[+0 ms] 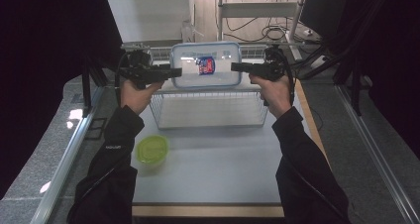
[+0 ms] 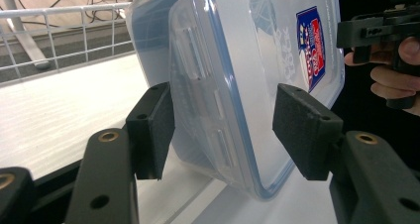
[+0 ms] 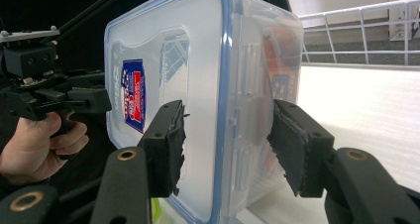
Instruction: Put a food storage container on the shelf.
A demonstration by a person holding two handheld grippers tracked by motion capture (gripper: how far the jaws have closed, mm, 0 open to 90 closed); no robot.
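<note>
From the high view, I had the clear lidded container (image 1: 205,65) standing on edge on top of the wire basket (image 1: 210,110), its blue-rimmed lid and red-and-blue label facing back toward me. My left gripper (image 1: 174,72) came at the container's left edge and my right gripper (image 1: 236,67) at its right edge, both held level. A small tub with a green lid (image 1: 152,149) sat on the table (image 1: 218,169) well apart from the container, on the near-left side of the basket.

In the left gripper view, the container (image 2: 247,80) stood between my jaws at a tilt. The left pad (image 2: 151,130) lay against or just beside the container's side latch — I could not tell whether it touched. The right pad (image 2: 302,130) stood clear of the lid with a visible gap, so this gripper was loose, not clamped. Beyond the container, my other hand (image 2: 396,75) held the right gripper (image 2: 376,28).

In the right gripper view, the container (image 3: 198,85) again sat between the jaws. One pad (image 3: 168,144) stood in front of the lid face and the other (image 3: 297,144) just beside the container's body — a sliver of space showed there, so I read this grip as released too. Past the container, my hand (image 3: 34,144) held the left gripper (image 3: 69,102)
</note>
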